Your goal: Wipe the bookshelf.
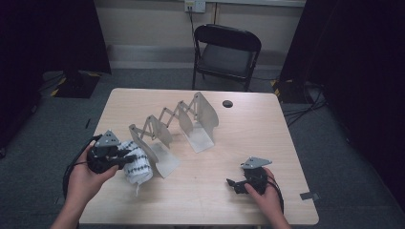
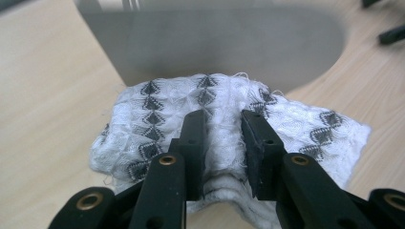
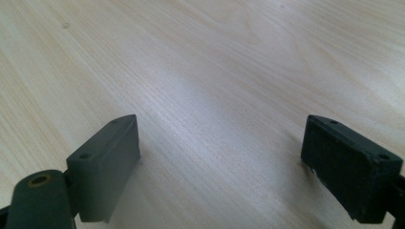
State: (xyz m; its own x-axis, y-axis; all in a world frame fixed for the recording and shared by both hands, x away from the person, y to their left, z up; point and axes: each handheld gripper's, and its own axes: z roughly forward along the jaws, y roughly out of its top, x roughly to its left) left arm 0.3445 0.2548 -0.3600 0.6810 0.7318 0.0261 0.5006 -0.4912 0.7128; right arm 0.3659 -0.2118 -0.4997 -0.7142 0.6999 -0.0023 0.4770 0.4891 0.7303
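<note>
Left fingers (image 2: 260,143): pinched a fold of the white cloth (image 2: 224,129) in the left gripper view, pads pressed into it from both sides.
Right fingers (image 3: 107,162): spread wide in the right gripper view, bare tabletop (image 3: 215,71) between them, nothing held.
High view, left gripper (image 1: 125,159): at the tabletop's (image 1: 267,129) near-left, clamped on the cloth (image 1: 138,167).
High view, cloth: bunched, hanging from the fingers, lower end on the tabletop, just beside the nearest plate of the accordion rack (image 1: 174,126).
High view, right gripper (image 1: 234,185): near-right, low over the tabletop, well apart from the cloth.
Left gripper view, rack plate (image 2: 215,43): grey, upright directly behind the cloth.
</note>
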